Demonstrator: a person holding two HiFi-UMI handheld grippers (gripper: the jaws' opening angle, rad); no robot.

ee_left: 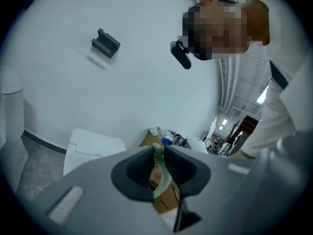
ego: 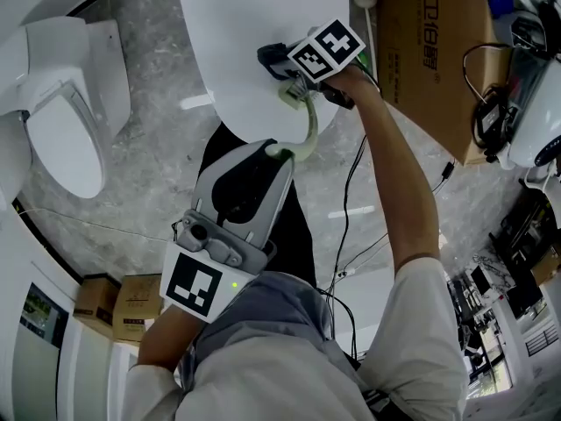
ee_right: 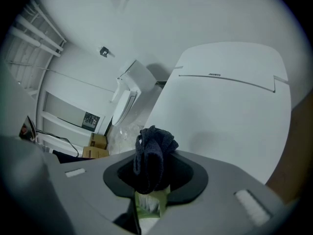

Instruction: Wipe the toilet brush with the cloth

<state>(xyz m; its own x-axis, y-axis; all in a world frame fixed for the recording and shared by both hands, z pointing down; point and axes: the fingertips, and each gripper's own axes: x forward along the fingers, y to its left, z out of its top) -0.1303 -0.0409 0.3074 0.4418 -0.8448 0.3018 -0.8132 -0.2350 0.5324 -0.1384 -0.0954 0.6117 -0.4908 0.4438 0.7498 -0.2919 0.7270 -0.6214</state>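
Left gripper (ee_left: 159,155) clamped on brush (ee_left: 163,180) handle, steadying it above toilet lid (ego: 254,24); right gripper (ee_right: 152,168) pinches cloth (ee_right: 153,143) against brush head, apparently mid-wipe.

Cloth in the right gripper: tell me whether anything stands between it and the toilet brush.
Nothing visible does. The cloth, clamped in the jaws of the right gripper, sits right over the pale green head of the toilet brush, seemingly touching it. The left gripper is shut on the brush's handle.
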